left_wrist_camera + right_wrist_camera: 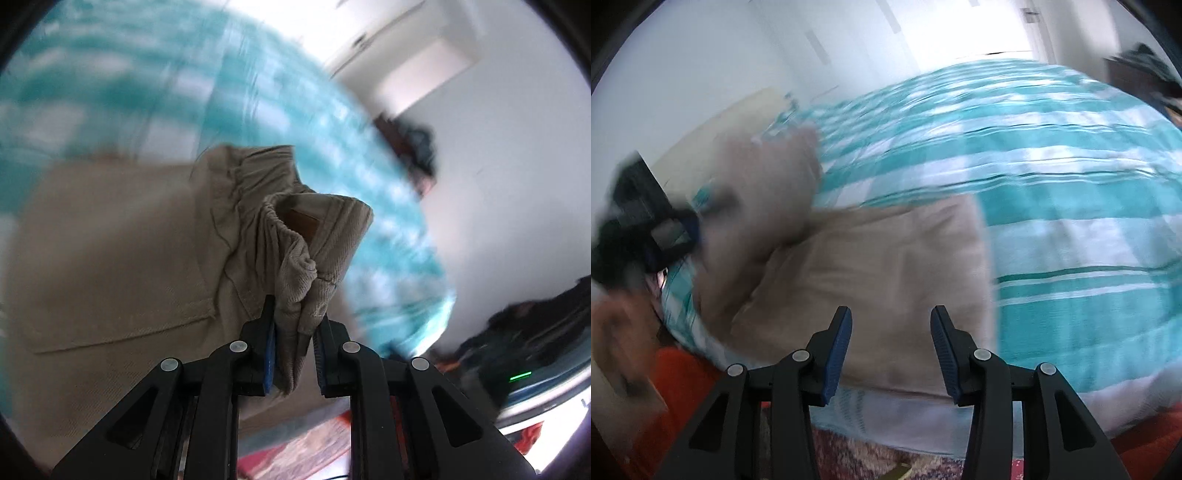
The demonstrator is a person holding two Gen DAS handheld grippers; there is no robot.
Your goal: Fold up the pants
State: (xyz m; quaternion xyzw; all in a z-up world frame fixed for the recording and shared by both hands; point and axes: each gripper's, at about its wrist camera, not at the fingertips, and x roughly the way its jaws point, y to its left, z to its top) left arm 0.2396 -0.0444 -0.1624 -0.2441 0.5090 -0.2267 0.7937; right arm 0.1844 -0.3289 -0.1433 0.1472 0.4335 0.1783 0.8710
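The left gripper (293,325) pinches a bunched fold of the beige corduroy pants (122,251) at their gathered elastic waistband (258,206), lifting that part off the turquoise-and-white striped bedspread (110,92). The right gripper (891,332) hangs with its blue-padded jaws spread and nothing between them, above the near edge of the pants, which lie spread on the bedspread's near left part. In the right wrist view the left gripper appears blurred at the far left, beside the raised cloth.
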